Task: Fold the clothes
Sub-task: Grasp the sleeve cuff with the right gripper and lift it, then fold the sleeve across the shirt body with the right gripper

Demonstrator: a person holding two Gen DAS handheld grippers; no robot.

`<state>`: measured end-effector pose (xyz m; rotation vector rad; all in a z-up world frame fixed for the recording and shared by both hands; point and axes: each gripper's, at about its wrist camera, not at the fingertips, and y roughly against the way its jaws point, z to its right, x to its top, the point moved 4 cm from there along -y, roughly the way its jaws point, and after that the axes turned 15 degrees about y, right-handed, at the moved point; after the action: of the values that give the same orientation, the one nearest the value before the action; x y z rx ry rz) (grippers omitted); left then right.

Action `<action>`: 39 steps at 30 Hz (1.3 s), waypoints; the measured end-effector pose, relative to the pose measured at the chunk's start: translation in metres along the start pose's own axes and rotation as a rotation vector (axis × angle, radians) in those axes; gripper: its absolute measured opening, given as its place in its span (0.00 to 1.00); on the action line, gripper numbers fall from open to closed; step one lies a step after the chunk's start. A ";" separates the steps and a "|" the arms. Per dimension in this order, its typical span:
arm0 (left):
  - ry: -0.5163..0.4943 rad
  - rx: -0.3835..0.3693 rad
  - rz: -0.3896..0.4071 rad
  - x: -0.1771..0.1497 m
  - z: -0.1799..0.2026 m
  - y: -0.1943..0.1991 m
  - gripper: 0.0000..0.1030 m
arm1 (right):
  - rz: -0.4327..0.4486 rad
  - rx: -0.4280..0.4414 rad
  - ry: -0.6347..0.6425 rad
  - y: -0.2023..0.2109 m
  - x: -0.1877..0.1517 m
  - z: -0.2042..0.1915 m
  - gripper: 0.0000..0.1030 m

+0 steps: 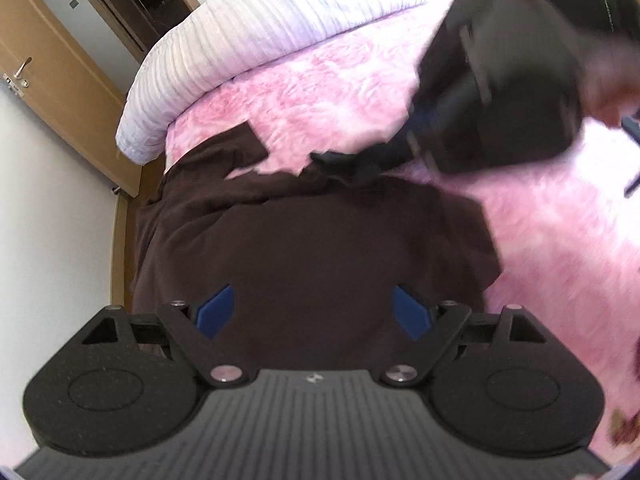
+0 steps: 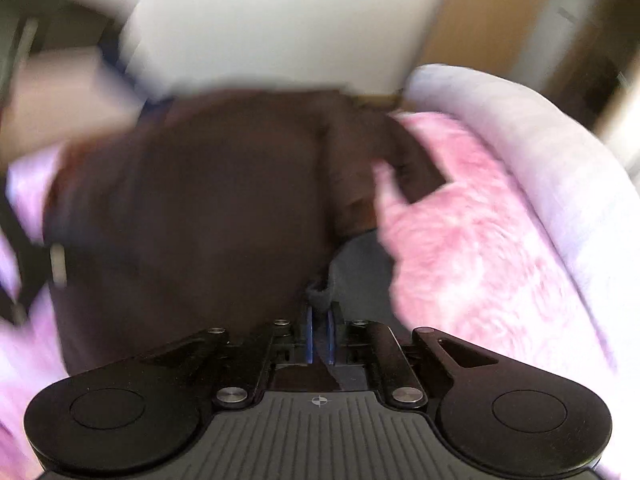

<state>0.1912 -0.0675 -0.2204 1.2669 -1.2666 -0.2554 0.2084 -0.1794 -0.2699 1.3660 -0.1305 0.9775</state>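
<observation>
A dark brown garment [image 1: 304, 240] lies spread on the pink fuzzy blanket [image 1: 344, 92]. My left gripper [image 1: 314, 310] is open, its blue pads apart just above the garment's near part, holding nothing. My right gripper [image 1: 408, 144] shows at the upper right of the left wrist view, shut on a bunched dark edge of the garment [image 1: 352, 168] at its far side. In the right wrist view, which is blurred, the right gripper [image 2: 319, 336] has its blue pads closed on dark fabric [image 2: 324, 292], with the brown garment [image 2: 200, 208] stretching away in front.
A white ribbed quilt [image 1: 256, 40] lies along the bed's far edge; it also shows in the right wrist view [image 2: 532, 152]. A wooden door with a handle [image 1: 24, 68] and a wardrobe stand beyond the bed. The garment hangs over the bed's left edge.
</observation>
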 end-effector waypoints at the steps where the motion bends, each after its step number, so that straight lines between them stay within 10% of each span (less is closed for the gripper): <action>1: -0.005 -0.017 0.007 0.006 0.011 0.002 0.82 | 0.045 -0.012 -0.088 0.016 -0.002 0.023 0.05; 7: -0.071 -0.127 0.053 0.049 0.111 0.008 0.82 | 0.336 -0.365 -0.403 0.182 -0.065 0.168 0.05; 12: -0.138 -0.219 0.092 0.086 0.209 0.012 0.82 | 0.288 -0.788 -0.705 0.304 -0.237 0.250 0.05; 17: -0.121 -0.229 0.042 0.112 0.304 -0.008 0.82 | 0.043 -0.717 -1.024 0.284 -0.430 0.277 0.05; 21: -0.117 -0.180 0.001 0.127 0.362 -0.037 0.82 | -0.065 -0.549 -1.079 0.251 -0.511 0.282 0.05; 39: -0.092 -0.160 -0.081 0.156 0.397 -0.106 0.82 | -0.154 -0.506 -1.055 0.280 -0.602 0.259 0.05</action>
<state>-0.0200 -0.4443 -0.3021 1.1814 -1.2480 -0.4691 -0.2291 -0.7353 -0.3521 1.2548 -0.9765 -0.0077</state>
